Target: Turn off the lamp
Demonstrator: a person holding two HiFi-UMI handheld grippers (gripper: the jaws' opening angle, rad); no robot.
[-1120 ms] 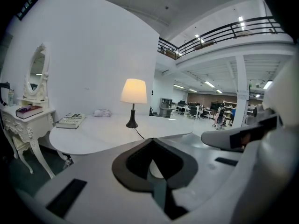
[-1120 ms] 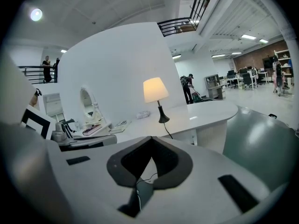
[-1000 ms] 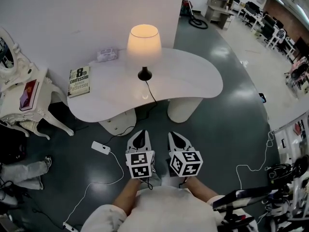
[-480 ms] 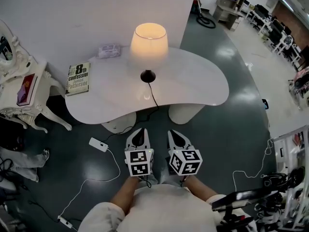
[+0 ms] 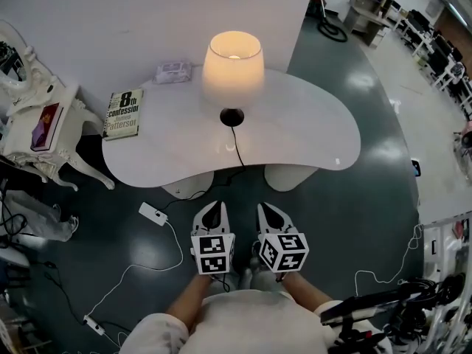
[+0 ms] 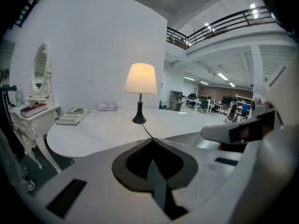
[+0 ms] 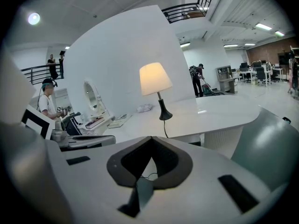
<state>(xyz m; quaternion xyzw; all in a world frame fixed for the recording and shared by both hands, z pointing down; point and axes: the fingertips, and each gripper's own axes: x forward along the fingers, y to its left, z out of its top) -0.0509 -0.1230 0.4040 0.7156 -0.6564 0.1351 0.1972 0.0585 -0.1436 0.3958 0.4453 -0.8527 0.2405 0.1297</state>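
**Lamp glowing on the white table, both grippers short of it**

Lamp (image 5: 233,65) stands lit toward the back of a curved white table (image 5: 317,135), its pale shade on a thin stem over a small black base (image 5: 231,116). The left gripper (image 5: 214,211) and the right gripper (image 5: 273,212) hang side by side over the dark glossy floor (image 5: 369,212), in front of the table's near edge and well apart from the lamp. Both are clenched tight, jaw tips meeting, with nothing between them.

A black cord (image 5: 237,150) runs from the base across the tabletop and over the near edge. A book (image 5: 123,113) lies at the table's left end, and a small wrapped pack (image 5: 173,71) sits behind it near the white wall. To the left stands an ornate white side table (image 5: 44,135) with a mirror. On the right the room opens into a bright hall of desks and chairs under a railed balcony.
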